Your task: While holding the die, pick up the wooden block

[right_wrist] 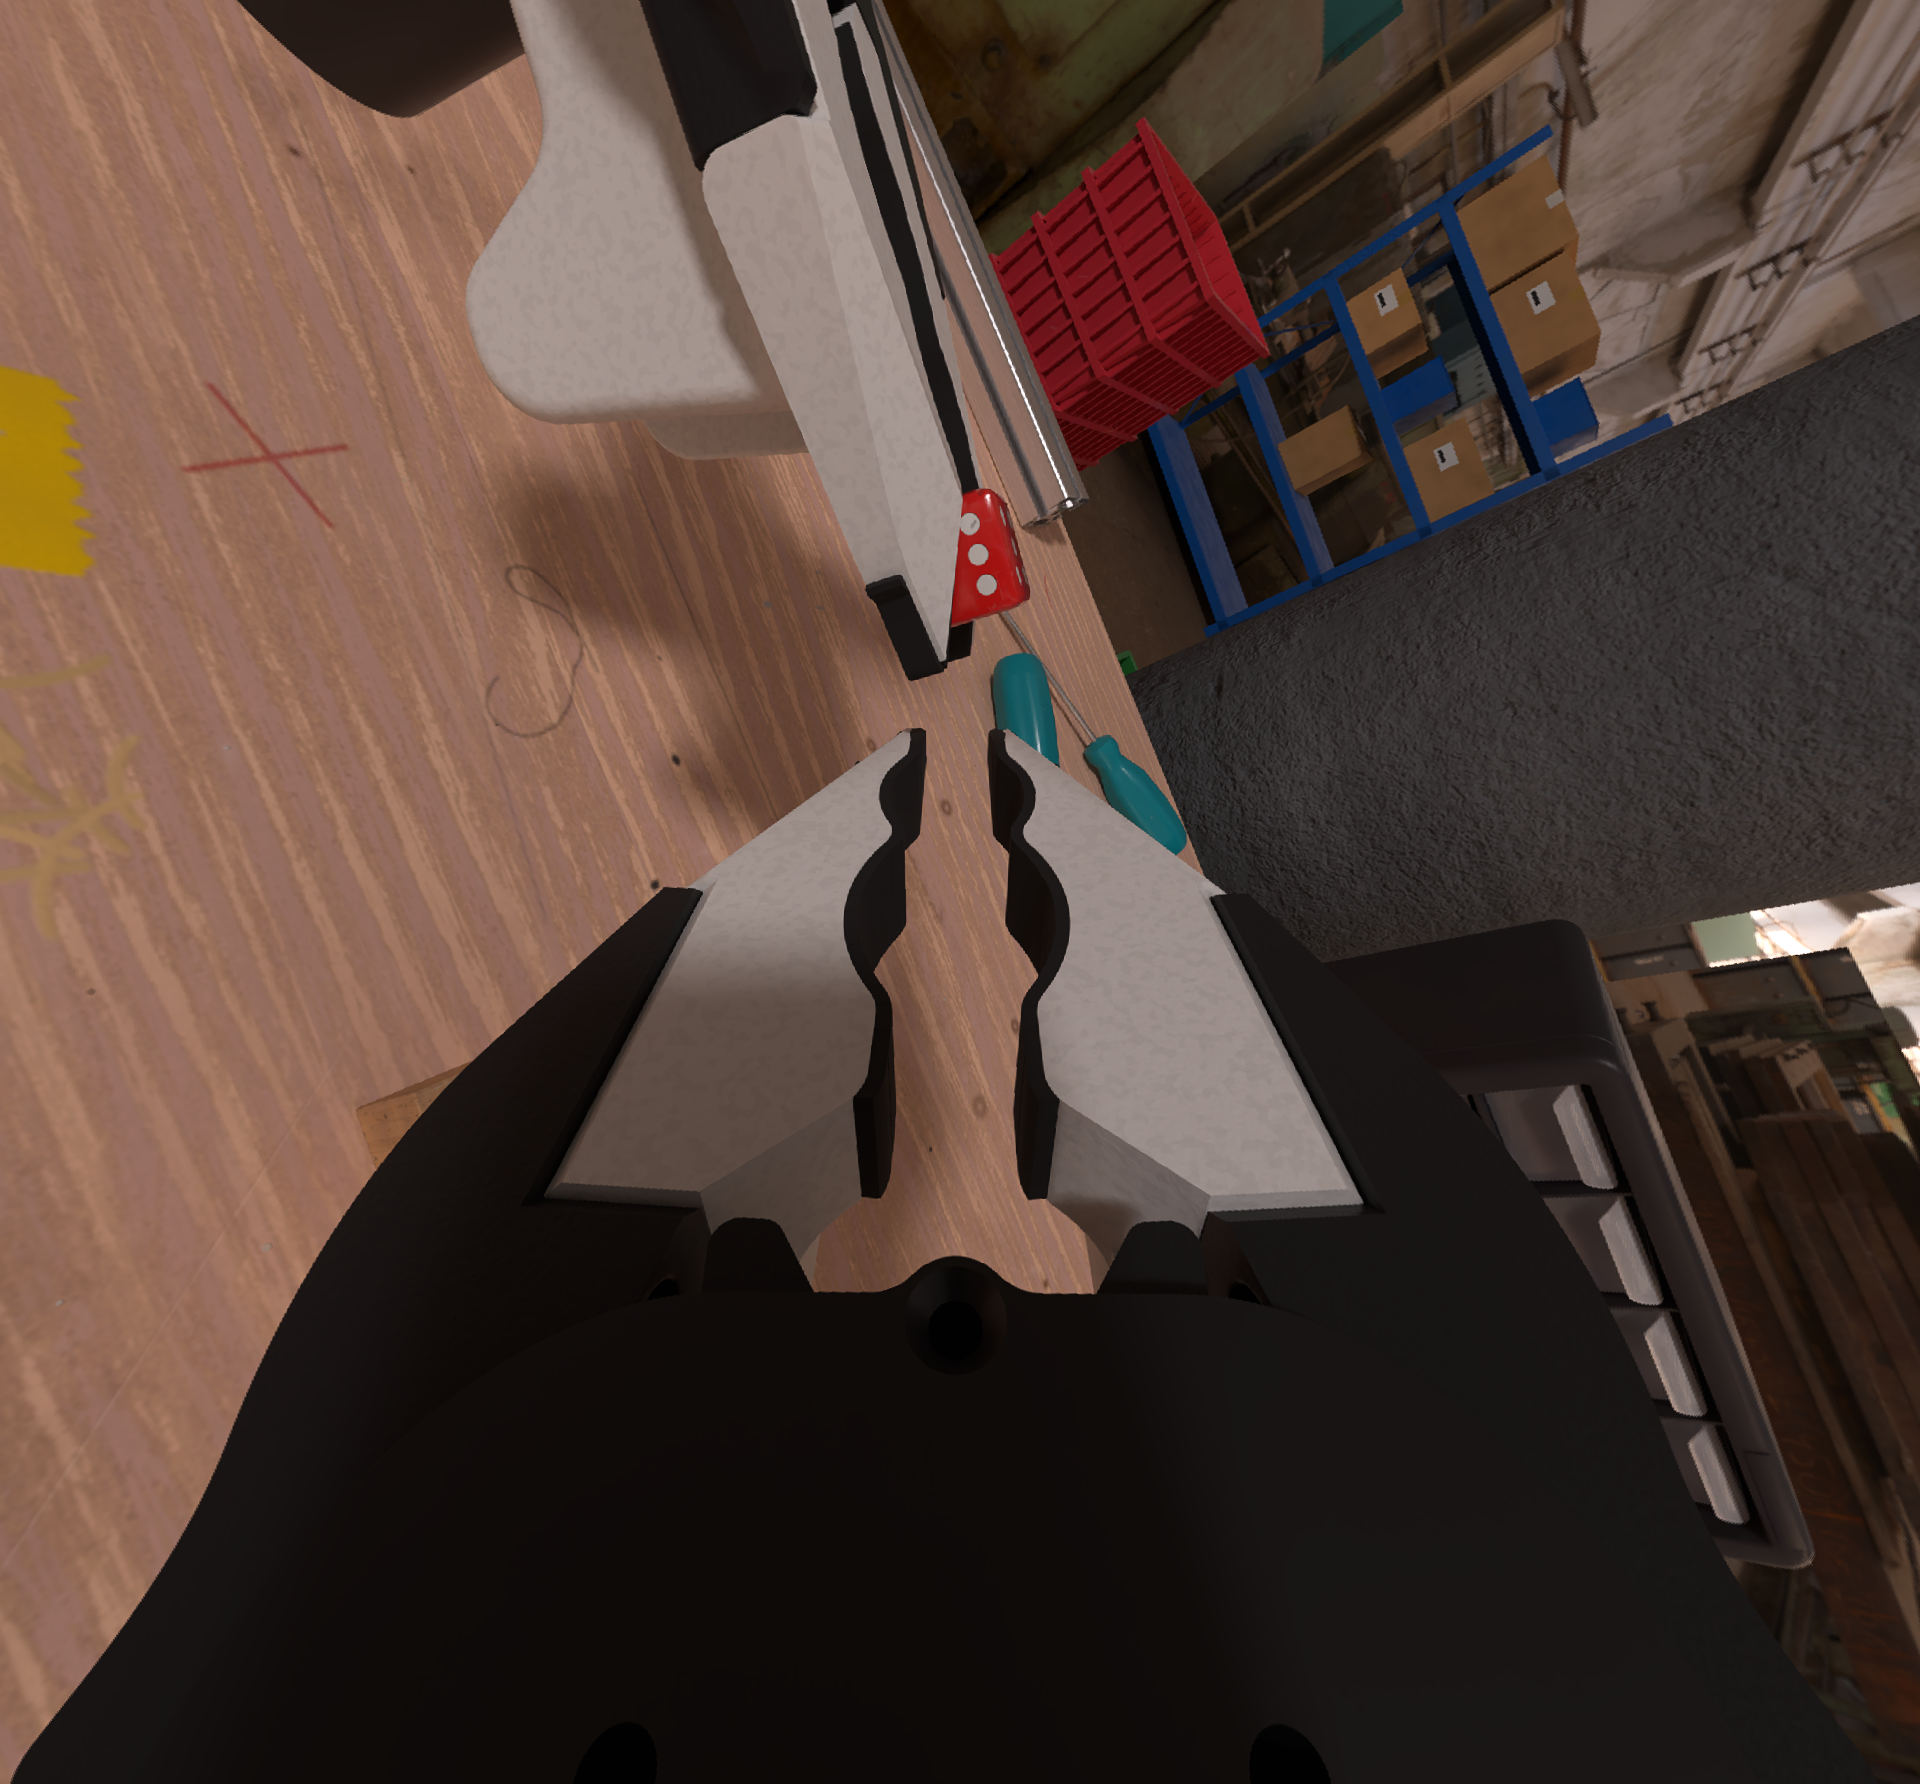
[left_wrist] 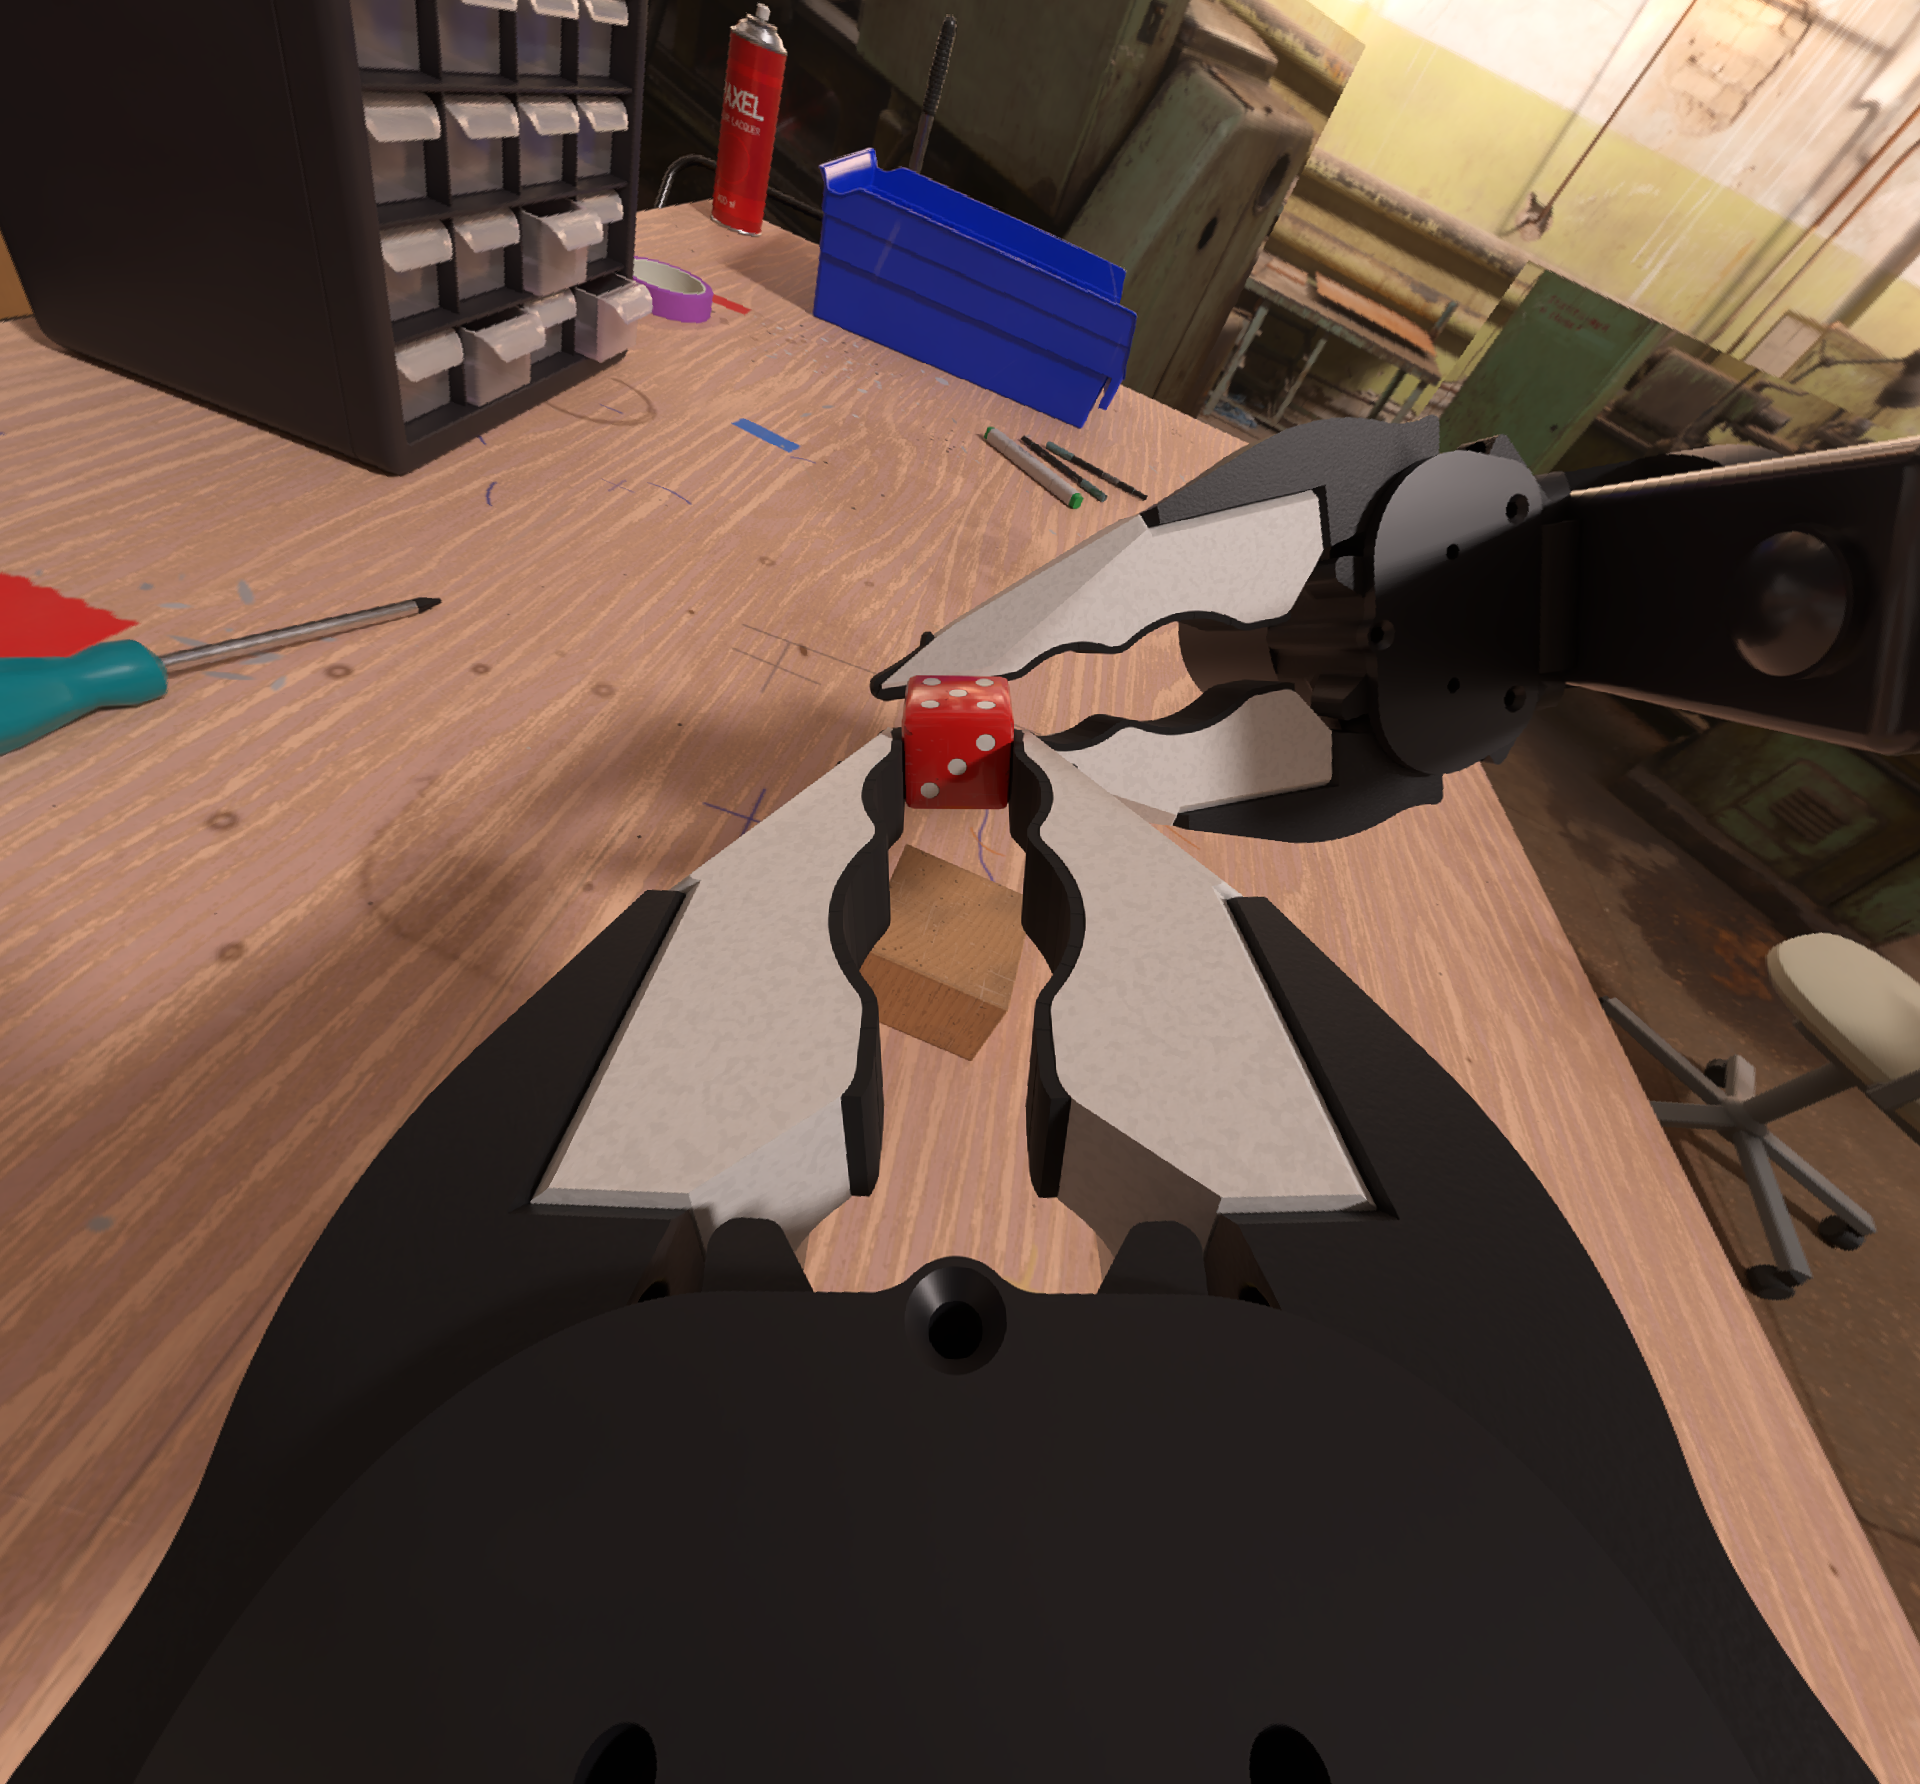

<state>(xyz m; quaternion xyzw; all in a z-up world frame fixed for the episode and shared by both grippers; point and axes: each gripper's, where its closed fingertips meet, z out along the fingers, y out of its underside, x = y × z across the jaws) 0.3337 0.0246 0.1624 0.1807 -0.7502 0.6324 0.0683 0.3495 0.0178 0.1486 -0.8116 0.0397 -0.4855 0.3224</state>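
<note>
My left gripper (left_wrist: 956,747) is shut on a red die (left_wrist: 956,758) with white pips, pinched at the fingertips above the table. The wooden block (left_wrist: 940,955), a light-brown cube, lies on the table below it and shows between the left fingers. My right gripper (left_wrist: 971,711) comes in from the right with its tips close by the die, jaws slightly apart and empty. In the right wrist view, the right gripper (right_wrist: 954,747) has a narrow gap and the die (right_wrist: 987,555) sits in the left gripper above it. A wooden corner (right_wrist: 400,1116) peeks out at the lower left.
A black drawer cabinet (left_wrist: 343,176), purple tape roll (left_wrist: 675,288), red spray can (left_wrist: 748,124) and blue bin (left_wrist: 966,300) stand at the back. A teal screwdriver (left_wrist: 94,680) lies left and pens (left_wrist: 1049,472) lie behind. The table edge (left_wrist: 1621,1059) runs along the right.
</note>
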